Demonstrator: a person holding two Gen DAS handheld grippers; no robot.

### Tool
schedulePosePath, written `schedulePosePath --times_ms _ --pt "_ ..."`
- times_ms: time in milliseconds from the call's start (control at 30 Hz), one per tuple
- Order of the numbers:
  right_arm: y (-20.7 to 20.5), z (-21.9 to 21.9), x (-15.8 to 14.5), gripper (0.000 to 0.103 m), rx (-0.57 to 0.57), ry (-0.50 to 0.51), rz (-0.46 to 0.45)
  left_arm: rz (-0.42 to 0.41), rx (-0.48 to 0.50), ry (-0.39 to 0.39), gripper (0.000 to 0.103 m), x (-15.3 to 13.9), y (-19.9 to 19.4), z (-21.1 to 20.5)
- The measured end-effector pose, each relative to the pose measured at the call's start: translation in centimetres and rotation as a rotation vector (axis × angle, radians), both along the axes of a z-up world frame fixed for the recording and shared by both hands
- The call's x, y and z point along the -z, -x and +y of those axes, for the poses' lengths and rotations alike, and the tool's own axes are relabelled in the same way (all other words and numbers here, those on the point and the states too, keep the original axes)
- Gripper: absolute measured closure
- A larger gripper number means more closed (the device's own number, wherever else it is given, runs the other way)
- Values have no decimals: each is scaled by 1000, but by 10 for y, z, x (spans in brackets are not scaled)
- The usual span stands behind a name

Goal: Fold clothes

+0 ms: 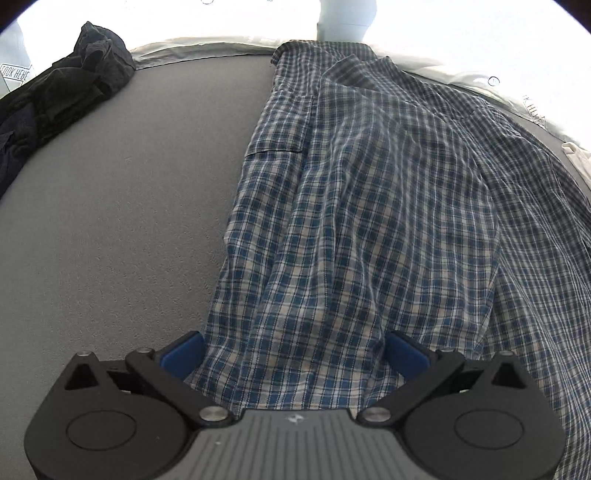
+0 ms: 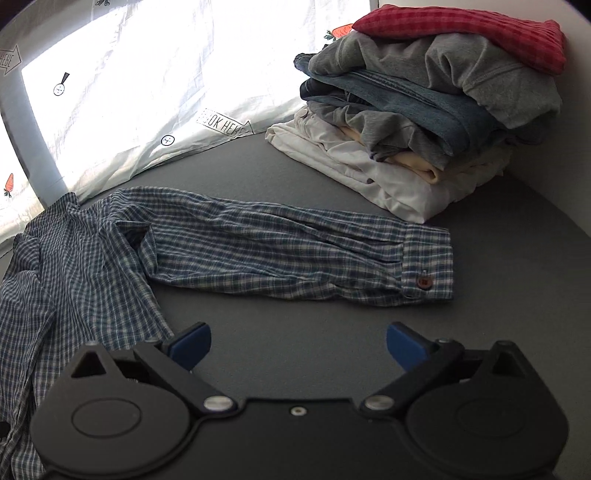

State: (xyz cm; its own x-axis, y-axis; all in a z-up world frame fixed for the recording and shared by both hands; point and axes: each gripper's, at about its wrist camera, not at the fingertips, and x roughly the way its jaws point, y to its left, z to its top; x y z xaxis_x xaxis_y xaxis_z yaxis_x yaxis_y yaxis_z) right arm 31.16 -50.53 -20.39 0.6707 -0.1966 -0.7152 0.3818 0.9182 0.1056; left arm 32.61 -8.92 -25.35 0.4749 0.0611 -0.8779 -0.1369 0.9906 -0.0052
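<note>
Left gripper (image 1: 295,352) is spread wide over the blue-and-white checked cotton shirt (image 1: 369,206), which lies flat on the grey felt-like table top (image 1: 110,221) — the cloth passes between the blue fingertips (image 1: 184,352), but the pads stand clear of it, nothing pinched. Off at the far left corner sits a crumpled heap of dark navy clothes (image 1: 74,85). Over to the right gripper (image 2: 298,345): jaws released too, wide apart above bare grey surface, with the shirt's body just beside its left finger. The long checked sleeve (image 2: 295,254) stretches out flat across the table, its buttoned cuff (image 2: 428,273) near a stack of folded garments (image 2: 424,122) topped by a red checked cloth (image 2: 472,33) — a white printed sheet (image 2: 147,74) lies behind
</note>
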Motion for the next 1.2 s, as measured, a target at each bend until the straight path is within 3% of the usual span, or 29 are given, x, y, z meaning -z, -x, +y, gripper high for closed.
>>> schedulePosePath --times_ms 233,367,500,600,633,733,767,833,867,933,1033,1200 --pt "-39 -43 16 0 118 80 31 61 -11 11 0 -1 -10 3" --pt "-54 -77 25 0 285 55 46 98 -20 16 0 -2 -16 3" --pt "-54 -96 30 1 308 -14 33 103 -39 16 0 -3 -15 2" --pt "-51 -103 33 20 291 -46 34 90 -43 14 0 -3 -14 2" --pt "-49 -106 36 31 302 -68 42 86 -44 13 0 -3 -13 2" --pt "-45 -112 35 42 322 -100 21 76 -47 11 0 -3 -12 2" --pt "-44 -114 35 56 327 -122 9 74 -47 10 0 -3 -12 2" --pt "-40 -119 35 64 336 -170 -17 71 -46 8 0 -3 -12 3" --pt "-39 -121 35 74 340 -196 -30 71 -46 7 0 -3 -13 3" --pt "-34 -127 38 90 335 -290 -74 69 -41 6 0 -3 -13 3" --pt "-22 -134 43 93 354 -479 -178 66 -38 5 0 -3 -13 1" --pt "-9 -134 66 93 332 -1013 -472 69 -36 6 0 -1 -17 -1"
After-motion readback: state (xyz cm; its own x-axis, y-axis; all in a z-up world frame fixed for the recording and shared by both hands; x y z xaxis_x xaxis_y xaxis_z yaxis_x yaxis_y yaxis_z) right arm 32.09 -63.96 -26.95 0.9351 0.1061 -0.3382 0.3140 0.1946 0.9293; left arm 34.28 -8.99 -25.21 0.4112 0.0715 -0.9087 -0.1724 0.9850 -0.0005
